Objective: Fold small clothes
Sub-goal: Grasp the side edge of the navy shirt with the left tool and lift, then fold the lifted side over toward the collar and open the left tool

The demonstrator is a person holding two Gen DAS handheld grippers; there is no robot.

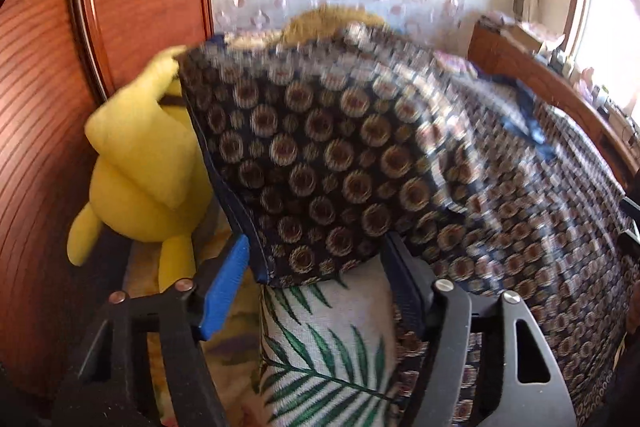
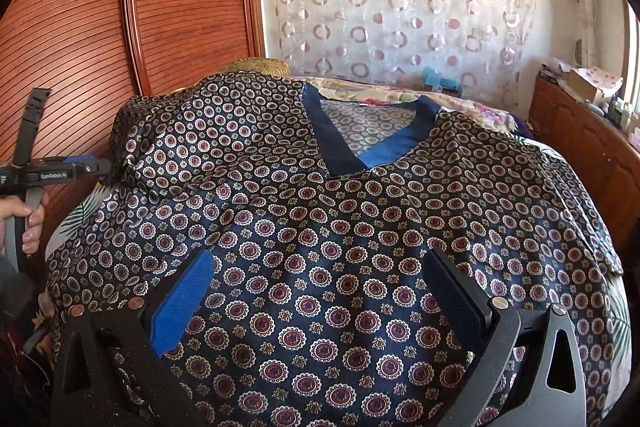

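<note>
A dark blue V-neck shirt [image 2: 360, 227] with a small round medallion print lies spread on the bed, neck away from me. Its left sleeve [image 1: 320, 155] is lifted and blurred in the left wrist view. My left gripper [image 1: 316, 259] has its jaws wide apart with the sleeve's corner hanging between them, not pinched. In the right wrist view the left gripper [image 2: 100, 167] sits at the sleeve's bunched end. My right gripper [image 2: 320, 267] is open, its fingers resting low over the shirt's front, with cloth between them.
A yellow plush toy [image 1: 140, 167] leans on the wooden slatted wardrobe [image 1: 48, 107] at left. A palm-leaf print pillow [image 1: 320, 347] lies under the shirt. A wooden sideboard [image 2: 580, 139] with clutter runs along the right. A patterned curtain [image 2: 400, 7] hangs behind.
</note>
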